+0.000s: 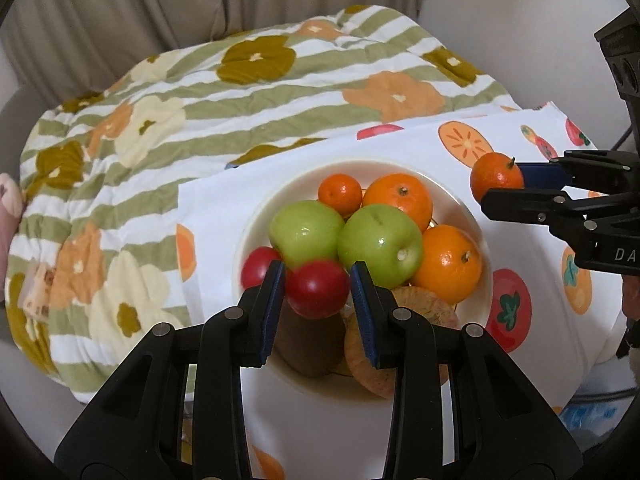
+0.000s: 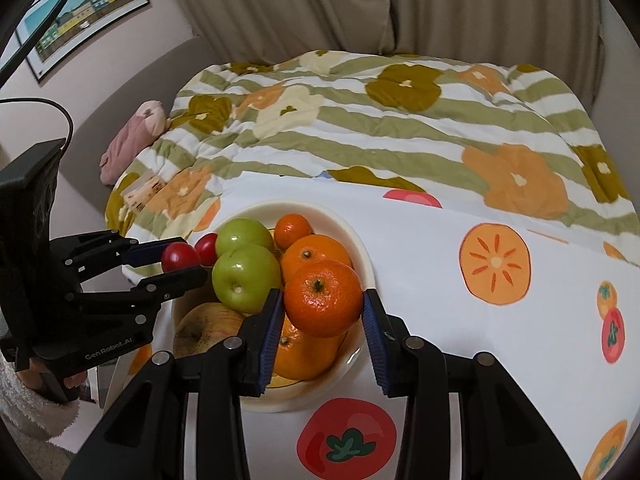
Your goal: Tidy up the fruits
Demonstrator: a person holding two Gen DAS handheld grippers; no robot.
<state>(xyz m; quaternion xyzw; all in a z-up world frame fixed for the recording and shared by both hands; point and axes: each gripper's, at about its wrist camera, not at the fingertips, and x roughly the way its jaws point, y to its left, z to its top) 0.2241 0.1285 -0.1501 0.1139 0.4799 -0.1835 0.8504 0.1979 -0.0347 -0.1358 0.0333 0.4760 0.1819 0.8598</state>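
So the bowl (image 1: 256, 216) sits on a fruit-print cloth (image 1: 224, 216), piled with fruit: two green apples (image 1: 306, 232), three oranges still inside (image 1: 400, 198), a second red fruit (image 1: 256, 266), plus a yellowish apple and something brown underneath. The left gripper (image 1: 318, 280) pinches a red fruit (image 1: 318, 294) just above the pile on the near-left side. The right gripper (image 2: 324, 306) grips a small orange (image 2: 323, 298), lifted over the bowl's right rim. Both held fruits are round, no long axis. I'd guess each one goes down on the cloth on its own side.
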